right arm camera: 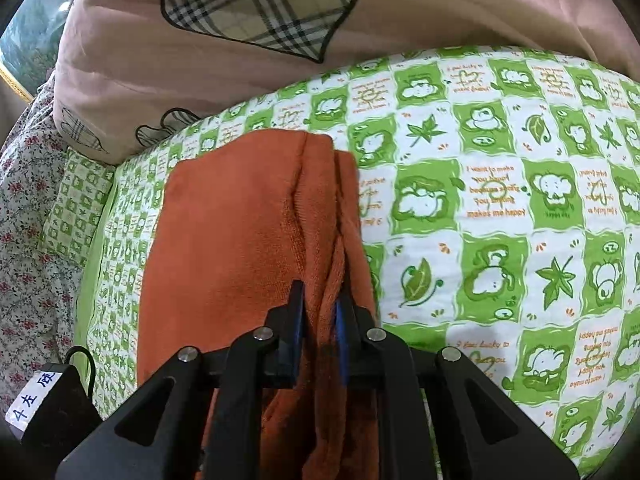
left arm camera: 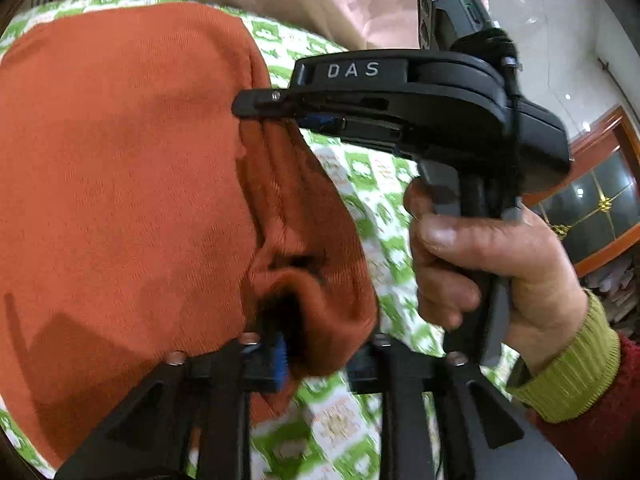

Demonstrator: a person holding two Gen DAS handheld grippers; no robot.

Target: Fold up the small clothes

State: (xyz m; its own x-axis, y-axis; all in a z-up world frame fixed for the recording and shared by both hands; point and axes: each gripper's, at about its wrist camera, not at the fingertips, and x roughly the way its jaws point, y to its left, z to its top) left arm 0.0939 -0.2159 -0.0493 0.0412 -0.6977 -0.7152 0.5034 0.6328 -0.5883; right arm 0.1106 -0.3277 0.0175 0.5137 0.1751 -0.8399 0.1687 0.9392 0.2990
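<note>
Both grippers, left (left arm camera: 316, 360) and right (right arm camera: 320, 328), pinching bunched edge of orange cloth (right arm camera: 240, 220) lying on green sheet (right arm camera: 500, 200); thick gathered layers, shallow bite, so risk of slipping out and fold skewing if pulled unevenly.

The orange garment (left arm camera: 120, 200) runs past the left edge of the left wrist view, and bunched cloth hides the left gripper's (left arm camera: 308, 356) fingertips. In the right wrist view, its near end disappears beneath the right gripper (right arm camera: 320, 320). The green patterned sheet (left arm camera: 316, 424) nearby is motion-blurred.
</note>
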